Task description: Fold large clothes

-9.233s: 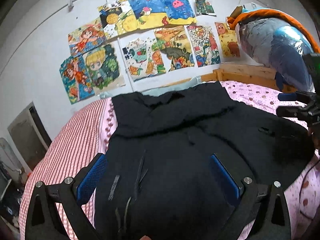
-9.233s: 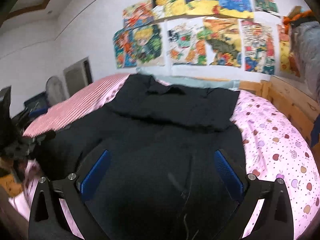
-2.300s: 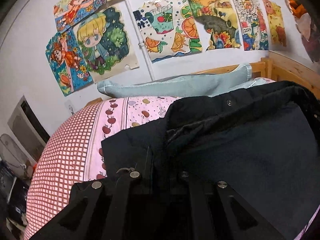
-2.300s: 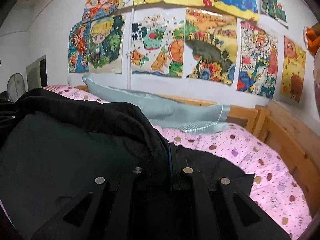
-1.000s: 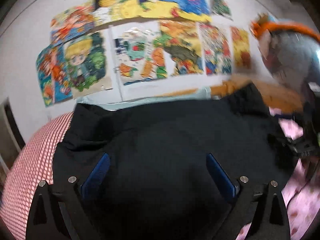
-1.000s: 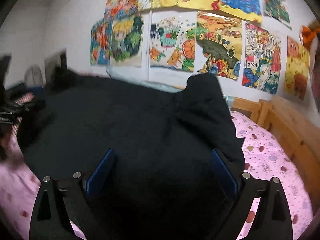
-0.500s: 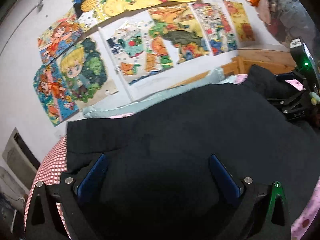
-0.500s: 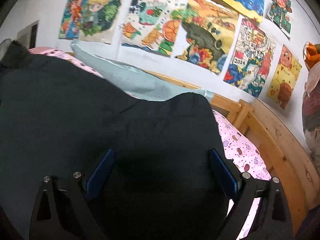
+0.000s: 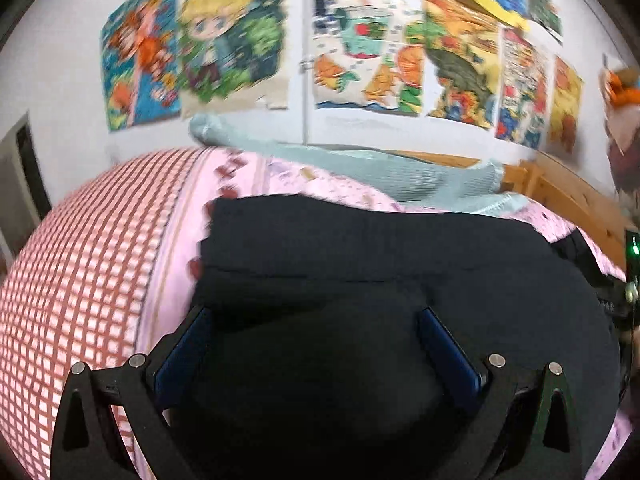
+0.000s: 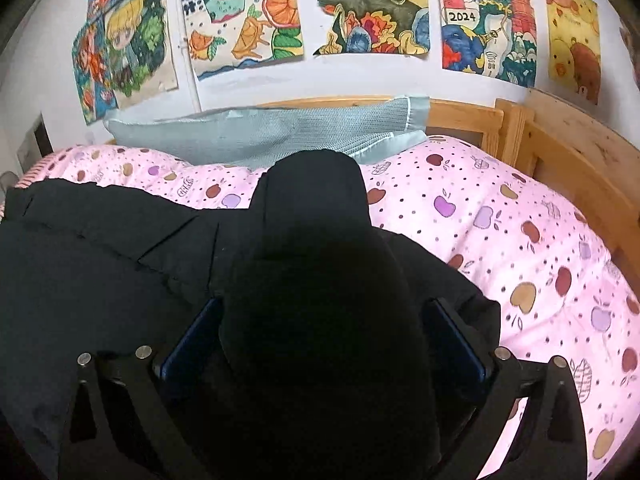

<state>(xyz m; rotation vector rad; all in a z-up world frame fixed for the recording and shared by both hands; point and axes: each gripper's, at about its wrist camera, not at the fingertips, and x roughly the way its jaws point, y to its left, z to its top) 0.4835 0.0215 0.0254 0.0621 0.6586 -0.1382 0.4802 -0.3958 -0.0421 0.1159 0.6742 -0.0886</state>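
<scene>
Left wrist view: the large black fabric coat point(image 9: 360, 264) is lying partly folded on the pink apple-print bed cover point(image 10: 520, 216), under the wide-open left tool point(image 9: 316, 344). Right wrist view: the right tool point(image 10: 320, 336), its jaws just having been opening, is gripping nothing, though a raised black sleeve end point(image 10: 316, 200) is standing between them unpressed; further folds are judged to be remaining.

Place: a home bedroom.
Bed point(image 10: 560, 152): wooden frame, pink apple-print quilt point(image 10: 500, 216).
Pillow point(image 10: 260, 132): pale green, at the headboard.
Wall: hand-coloured children's drawings point(image 10: 360, 8) taped in rows.
</scene>
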